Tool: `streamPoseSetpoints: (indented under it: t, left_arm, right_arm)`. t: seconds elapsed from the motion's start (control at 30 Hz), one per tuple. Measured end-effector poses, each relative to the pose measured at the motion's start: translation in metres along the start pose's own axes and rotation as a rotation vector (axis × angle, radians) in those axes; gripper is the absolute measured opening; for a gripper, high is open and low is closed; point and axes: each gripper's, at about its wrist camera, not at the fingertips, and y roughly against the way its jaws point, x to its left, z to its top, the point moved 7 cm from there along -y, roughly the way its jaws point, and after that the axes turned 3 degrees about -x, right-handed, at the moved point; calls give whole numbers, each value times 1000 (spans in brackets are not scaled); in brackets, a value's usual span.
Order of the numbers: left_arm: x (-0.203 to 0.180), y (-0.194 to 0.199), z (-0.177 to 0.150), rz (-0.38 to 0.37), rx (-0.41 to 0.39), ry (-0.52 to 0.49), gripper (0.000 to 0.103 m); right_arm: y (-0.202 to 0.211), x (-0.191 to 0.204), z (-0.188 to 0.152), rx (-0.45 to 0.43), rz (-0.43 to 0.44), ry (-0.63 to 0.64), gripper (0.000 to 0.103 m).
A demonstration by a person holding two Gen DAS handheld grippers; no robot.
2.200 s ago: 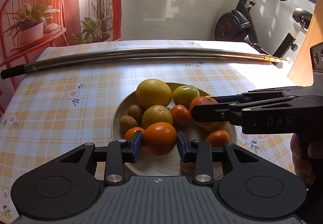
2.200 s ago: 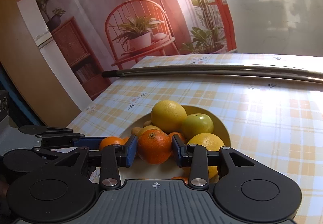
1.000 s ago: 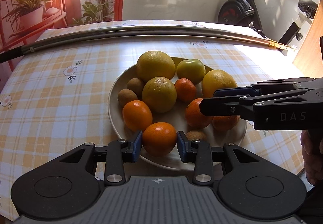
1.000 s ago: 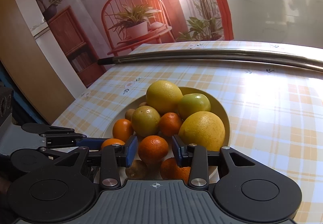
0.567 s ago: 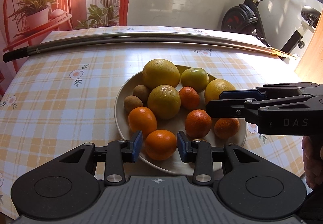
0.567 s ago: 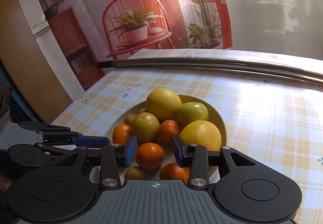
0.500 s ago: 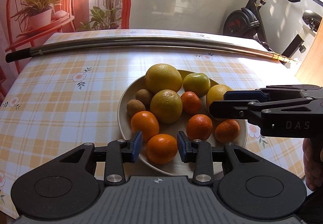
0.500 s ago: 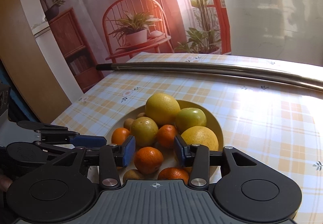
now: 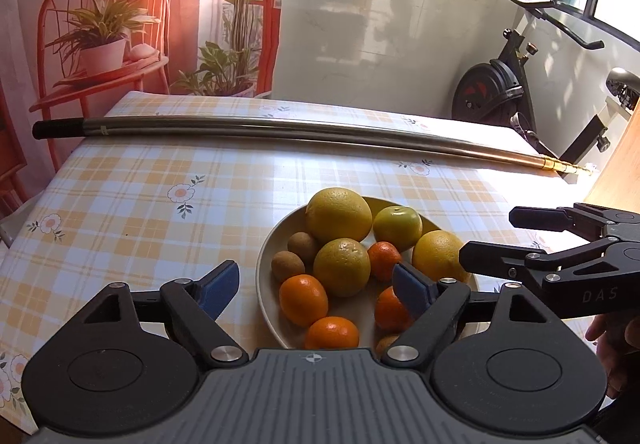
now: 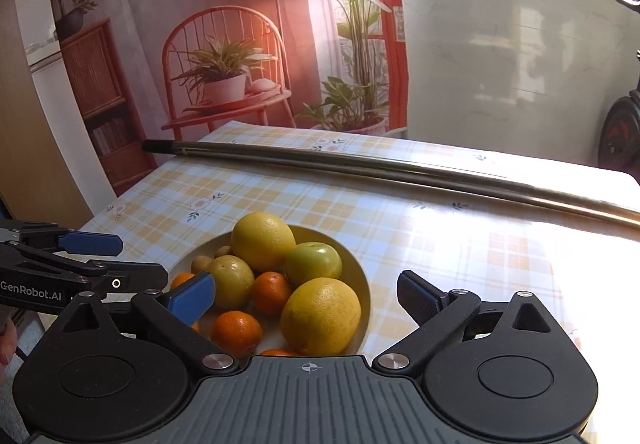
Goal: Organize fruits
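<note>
Both grippers empty and spread wide: left gripper (image 9: 316,286) with blue pads splayed either side of the bowl's near rim, right gripper (image 10: 306,294) likewise, jaws far apart over the bowl's near-right side. Nothing pinched in either. All fruit sitting inside the beige bowl (image 9: 266,264), which rests toward the near right corner of the table (image 9: 160,212). Big yellow citrus (image 9: 338,214) and green apple (image 9: 397,227) at the far side of the bowl, a second large yellow citrus (image 10: 320,314) at its right, yellow-green orange (image 9: 341,266) in the middle, two kiwis (image 9: 294,256) against the left wall, small mandarins (image 9: 304,299) filling the near gaps. Judged: larger pieces at back and centre, smaller ones wedged in front, so the pile props itself and nothing rolls out. Wide jaws held clear of the fruit read as a hands-off check, task probably near done. Long metal pole (image 9: 280,130) lying across the far edge, well apart from the bowl, not involved
</note>
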Motion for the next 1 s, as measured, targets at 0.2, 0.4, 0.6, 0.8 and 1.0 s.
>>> streamPoseSetpoints:
  t: [0.2,0.4,0.6,0.8,1.0]
  left_arm:
    - [-6,6,12,32,-49,-48,103]
    - [-14,17,27,33,-85,-70,103]
    - [-21,46,59,9,-169,-47,103]
    - [-33,82,88,-6,-261,-30,103]
    - [-47,110,106,39,-321,-54,103]
  right_arm:
    - [10,-12,7,-15,-11,-61,103]
    - [28,-12,21,-49,-15,-68,103]
    - [60,-12,53,-128,-15,-78,103]
    - [100,-10,85,-220,-29,-55,103]
    - [131,-2,104,-293,-57,-5,103]
